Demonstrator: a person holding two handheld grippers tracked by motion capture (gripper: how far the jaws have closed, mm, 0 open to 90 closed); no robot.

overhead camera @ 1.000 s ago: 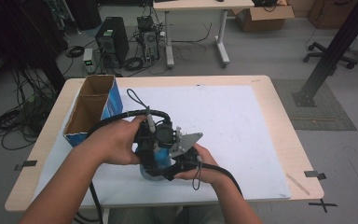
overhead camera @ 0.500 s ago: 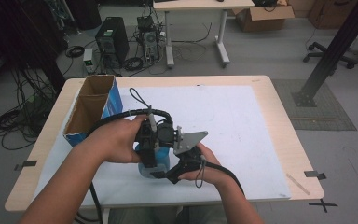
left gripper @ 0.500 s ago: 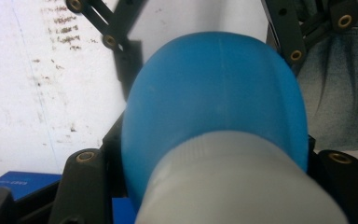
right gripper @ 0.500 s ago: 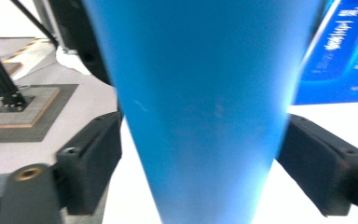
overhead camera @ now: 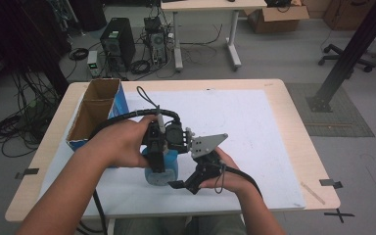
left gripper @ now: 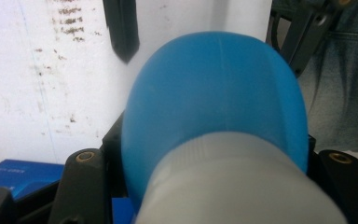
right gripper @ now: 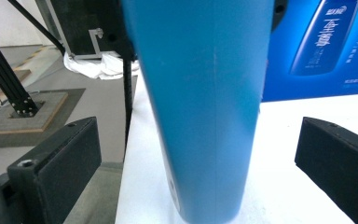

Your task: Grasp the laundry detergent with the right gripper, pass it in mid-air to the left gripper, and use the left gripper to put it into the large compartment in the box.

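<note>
A blue bottle (overhead camera: 160,172) with a white neck stands on the white mat (overhead camera: 235,127) near the table's front edge. My left gripper (overhead camera: 159,164) comes down on it from above and is shut on the bottle (left gripper: 214,93) just below the neck. My right gripper (overhead camera: 178,183) lies level at the bottle's lower right, pointing at its base. Its jaws have just been opening: in the right gripper view the bottle (right gripper: 205,93) stands between the two wide-apart fingers (right gripper: 56,163), and neither pad touches it.
An open cardboard box with blue printed sides (overhead camera: 95,112) stands at the mat's left, close behind the bottle. The wooden table edge (overhead camera: 318,196) runs around the mat. Cables trail from both grippers toward the person.
The right gripper's jaws have opened off the bottle, and it has drawn back slightly toward the person. The left gripper and the bottle have stayed put.
</note>
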